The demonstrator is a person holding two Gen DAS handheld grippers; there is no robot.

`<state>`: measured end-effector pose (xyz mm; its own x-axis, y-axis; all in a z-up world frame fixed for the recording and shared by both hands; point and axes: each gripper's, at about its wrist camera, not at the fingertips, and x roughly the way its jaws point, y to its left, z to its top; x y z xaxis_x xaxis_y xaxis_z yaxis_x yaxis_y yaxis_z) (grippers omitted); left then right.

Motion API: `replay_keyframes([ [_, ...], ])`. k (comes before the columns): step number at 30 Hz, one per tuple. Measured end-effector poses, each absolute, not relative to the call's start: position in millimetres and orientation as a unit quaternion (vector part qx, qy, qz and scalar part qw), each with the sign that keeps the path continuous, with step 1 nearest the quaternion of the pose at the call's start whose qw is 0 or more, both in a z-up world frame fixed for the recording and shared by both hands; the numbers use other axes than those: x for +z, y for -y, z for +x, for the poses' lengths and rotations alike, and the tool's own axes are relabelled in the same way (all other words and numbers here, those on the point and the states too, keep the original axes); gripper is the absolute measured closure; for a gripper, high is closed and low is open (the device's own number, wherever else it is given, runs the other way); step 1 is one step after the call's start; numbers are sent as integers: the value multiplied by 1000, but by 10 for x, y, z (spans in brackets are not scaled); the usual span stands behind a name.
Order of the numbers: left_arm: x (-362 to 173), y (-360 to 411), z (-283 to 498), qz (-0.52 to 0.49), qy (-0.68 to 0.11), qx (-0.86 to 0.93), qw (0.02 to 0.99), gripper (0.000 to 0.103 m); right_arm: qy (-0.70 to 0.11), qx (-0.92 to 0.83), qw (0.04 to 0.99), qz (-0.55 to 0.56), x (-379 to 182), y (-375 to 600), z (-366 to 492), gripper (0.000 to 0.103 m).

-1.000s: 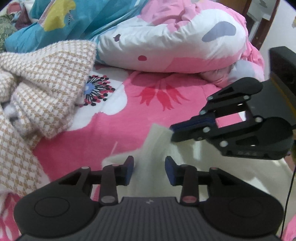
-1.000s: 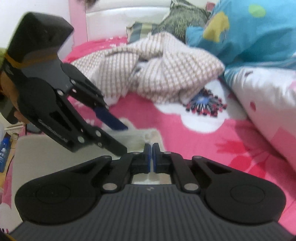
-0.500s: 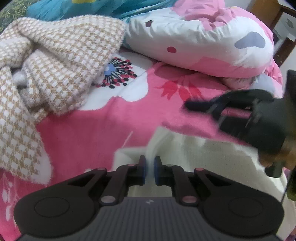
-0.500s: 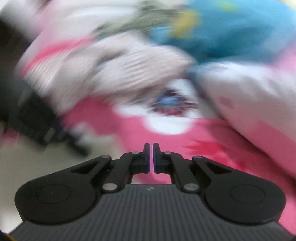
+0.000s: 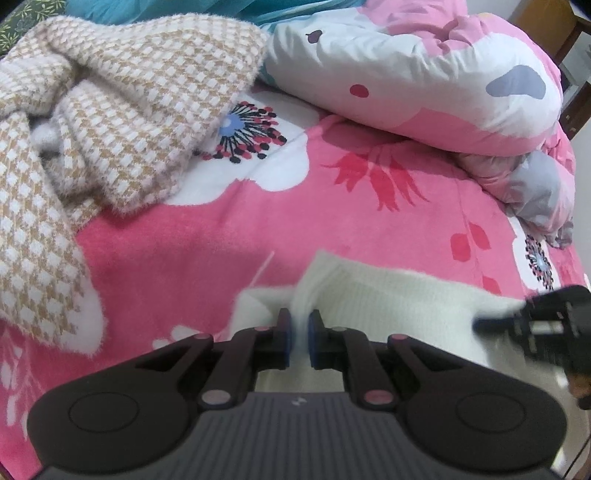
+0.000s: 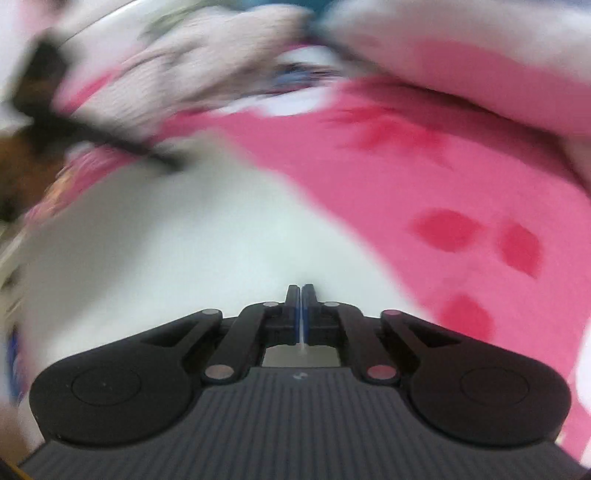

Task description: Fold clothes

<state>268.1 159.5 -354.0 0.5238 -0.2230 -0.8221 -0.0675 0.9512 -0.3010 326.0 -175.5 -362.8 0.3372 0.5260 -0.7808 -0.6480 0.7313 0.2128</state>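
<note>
A white knit garment [image 5: 388, 295] lies on the pink flowered bedsheet [image 5: 258, 221] at the near side. My left gripper [image 5: 299, 325] is shut on a raised fold at the garment's far left corner, and white fabric stands up between its blue pads. My right gripper [image 5: 517, 325] shows blurred at the right edge of the left wrist view, low over the garment's right part. In the right wrist view, which is smeared by motion, the right gripper [image 6: 300, 291] is shut above the white garment [image 6: 166, 240], with no cloth visibly pinched. The left gripper [image 6: 110, 140] is a dark streak at upper left.
A beige and white houndstooth knit [image 5: 110, 110] is heaped at the far left. A rolled pink and white duvet [image 5: 406, 74] lies along the back and right. Teal bedding [image 5: 147, 7] sits behind them. Wooden furniture [image 5: 535, 22] stands past the bed's far right corner.
The left gripper's jaws closed on the white garment's corner fold. The right gripper swung away from the middle of the left wrist view to its lower right edge, sinking towards the garment.
</note>
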Motion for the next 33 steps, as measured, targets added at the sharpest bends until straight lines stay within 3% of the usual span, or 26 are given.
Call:
replay_keyframes([
  [3, -3514, -1627, 2673, -160, -486, -49, 858, 86, -426, 232, 875, 3, -3486, 2153, 3362, 99],
  [10, -3183, -1640, 2426, -170, -478, -35, 861, 52, -429, 114, 893, 73, -2872, 3218, 2675, 98],
  [16, -2812, -1729, 2026, -174, -490, -17, 854, 51, -485, 198, 846, 99, -3056, 3095, 2348, 99],
  [20, -2576, -1841, 1712, -174, -503, -17, 847, 51, -514, 64, 855, 42, -3396, 3205, 2365, 103],
  [21, -2529, -1863, 1626, -175, -506, -17, 844, 51, -508, 18, 859, 59, -3383, 3340, 2315, 98],
  [24, -2470, -1877, 1383, -185, -523, -23, 832, 51, -473, -64, 873, 99, -3159, 3600, 2109, 98],
  [29, -2616, -1701, 1067, -194, -561, -42, 804, 50, -456, 69, 884, 72, -2974, 3105, 2132, 98],
  [33, -2824, -1562, 867, -198, -583, -53, 786, 48, -491, 125, 862, 7, -3219, 2774, 2289, 101],
])
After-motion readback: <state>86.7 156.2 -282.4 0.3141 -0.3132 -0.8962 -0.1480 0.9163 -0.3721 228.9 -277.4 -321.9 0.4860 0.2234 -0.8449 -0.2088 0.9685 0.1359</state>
